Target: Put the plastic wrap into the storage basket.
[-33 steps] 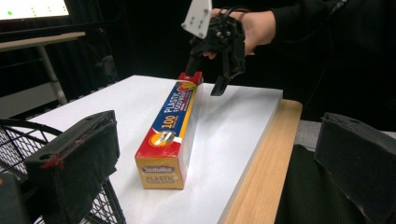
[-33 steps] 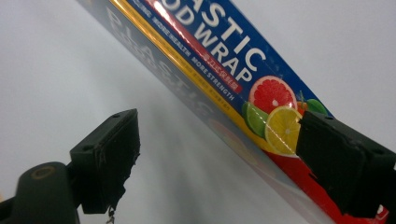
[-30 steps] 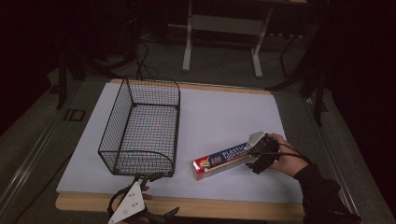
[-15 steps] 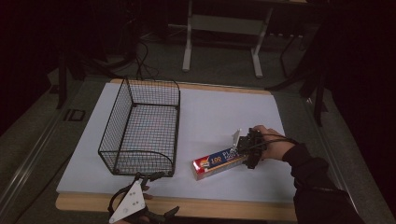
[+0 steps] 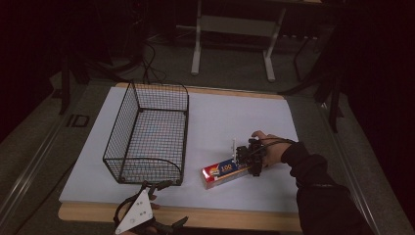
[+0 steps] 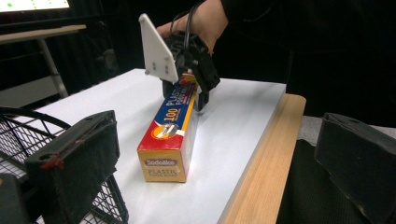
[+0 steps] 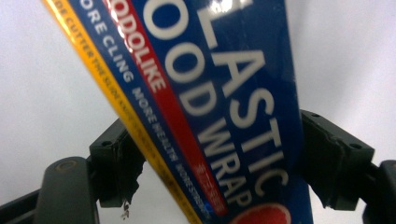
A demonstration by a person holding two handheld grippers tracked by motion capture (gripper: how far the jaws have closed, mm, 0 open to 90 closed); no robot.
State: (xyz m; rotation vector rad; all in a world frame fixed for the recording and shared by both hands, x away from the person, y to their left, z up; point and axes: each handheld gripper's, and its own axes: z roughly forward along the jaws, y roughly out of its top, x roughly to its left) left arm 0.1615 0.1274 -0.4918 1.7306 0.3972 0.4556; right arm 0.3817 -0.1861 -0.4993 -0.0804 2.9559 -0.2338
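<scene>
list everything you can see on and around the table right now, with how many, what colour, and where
plastic wrap box: one, blue, red and yellow, lying on the white sheet, front right
wire basket: one, black, on the sheet's left half
white sheet: one, covering the tabletop
table: one, wooden edge along the front
metal stand: one, pale, floor behind the table
left gripper: one, black, jaws open, front edge
right gripper: one, black, jaws either side of the box's far end

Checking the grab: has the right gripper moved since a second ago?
Yes. The right gripper slid left toward the wire basket, jaws closing around the plastic wrap box.
</scene>
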